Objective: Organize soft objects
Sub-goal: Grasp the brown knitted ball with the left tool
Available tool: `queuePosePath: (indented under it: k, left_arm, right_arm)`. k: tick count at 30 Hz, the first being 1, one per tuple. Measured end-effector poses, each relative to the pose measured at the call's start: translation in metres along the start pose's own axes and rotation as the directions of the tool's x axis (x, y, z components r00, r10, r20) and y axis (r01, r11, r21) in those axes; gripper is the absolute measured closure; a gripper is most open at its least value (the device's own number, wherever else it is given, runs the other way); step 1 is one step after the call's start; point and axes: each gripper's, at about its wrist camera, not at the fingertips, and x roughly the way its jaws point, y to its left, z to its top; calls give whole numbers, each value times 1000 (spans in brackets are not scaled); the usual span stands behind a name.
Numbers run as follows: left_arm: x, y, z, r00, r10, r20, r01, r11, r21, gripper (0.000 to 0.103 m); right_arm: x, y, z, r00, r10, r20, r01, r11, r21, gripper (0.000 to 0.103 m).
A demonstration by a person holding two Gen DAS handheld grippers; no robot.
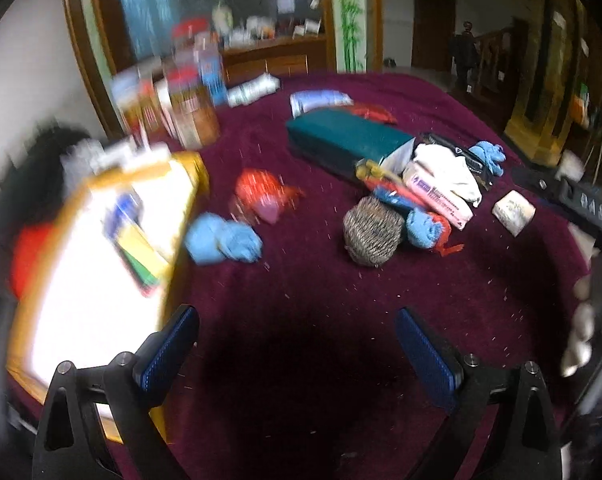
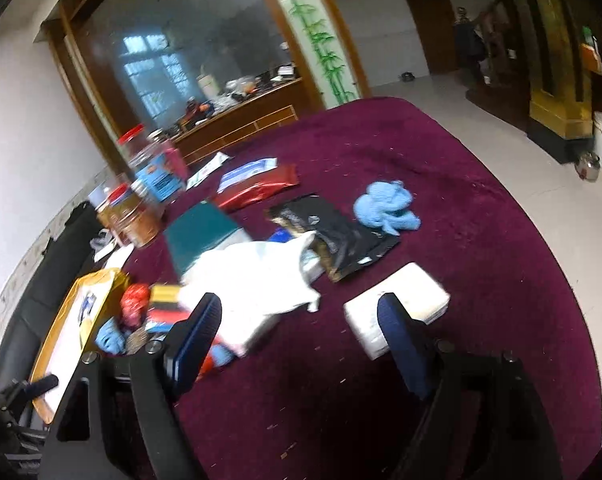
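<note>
Because both claws hang empty over the maroon cloth [image 1: 301,320], the risks lie in the next reach, not in any grip. The left claw [image 1: 297,344] stands spread with nothing between its blue pads [image 1: 169,344]; so does the right claw [image 2: 301,340], whose pads [image 2: 401,344] frame bare cloth just short of the white pack [image 2: 397,300].

Judging from the clutter, the likeliest slip is a grab that takes two things at once. The soft pieces lie tangled with stiff ones beside the green box [image 1: 341,140]: a blue rag [image 1: 421,228] touches a red one and the pink packet [image 1: 437,196] just in front of the box, and the white cloth [image 2: 261,276] drapes over that packet and the black pouch [image 2: 337,236]. Pulling it could drag either along. A fast sweep might also knock the jars [image 1: 189,108] left of the box.

The soft things look limp and crumpled. One blue rag [image 1: 221,240] and a red bundle [image 1: 261,192] lie well left of the box, near the yellow tray [image 1: 189,168]. Another blue rag [image 2: 385,208] sits alone right of the box, beyond the pouch. A woven ball [image 1: 373,232] rests in front of the box.
</note>
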Motion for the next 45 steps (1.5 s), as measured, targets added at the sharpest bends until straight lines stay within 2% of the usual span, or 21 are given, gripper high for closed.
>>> queuePosePath:
  k: [3,5,11,14,17,18,20,21,24,28,31,38,40,43,45]
  left_arm:
    - [17,10,8,998,-57,-20,56,996,-72,3]
    - [22,8,15,998,-66,3,66,995,-68,3]
    - [50,-27,35,997,-50,56,43,992,122,3]
    - [56,-39,42,990,-110,89,92,979,183,2]
    - [59,-57,45,985,-137,103,106,959,264,5]
    - [61,-58,47,984,-153,94,121,953,277,12]
    - [68,-66,46,972,-234,33,214,932,294,32]
    - [71,-70,44,959,-282,-1,270,919,287,42]
    - [65,-76,39,964,-262,34,240,921,308,45]
    - [50,-67,34,957,-285,57,259,925,277,46]
    - [26,-44,28,948,-301,107,272,936,223,46]
    - [-29,24,0,929,-310,201,297,951,90,46]
    - [-39,45,-7,930,-296,220,292,955,50,46]
    - [-53,80,-18,939,-238,248,248,969,-8,46]
    - [-57,102,-26,945,-199,259,220,974,-54,46]
  right_arm:
    - [13,-14,-2,999,-13,-44,15,999,42,24]
    - [13,-19,-2,999,5,-45,-2,998,68,24]
    - [16,-16,-6,997,20,-75,-16,998,53,24]
    - [17,-13,-8,997,24,-78,-21,999,37,24]
    - [18,-10,-9,996,20,-85,-19,1000,20,24]
    - [18,-9,-10,996,20,-88,-19,1000,16,24]
    - [19,-8,-10,996,15,-93,-14,1000,9,24]
    - [20,-8,-11,995,13,-95,-12,1000,8,24]
    - [20,-9,-10,995,6,-96,-5,1000,10,24]
    - [21,-12,-10,995,16,-100,-14,1000,20,24]
    - [20,-6,-11,994,44,-103,-44,999,0,24]
    - [24,31,-23,981,108,-160,-132,980,-146,24]
    - [28,45,-29,979,82,-188,-119,972,-201,24]
    - [36,69,-40,969,45,-243,-114,953,-279,25]
    - [42,80,-47,960,26,-278,-115,944,-309,30]
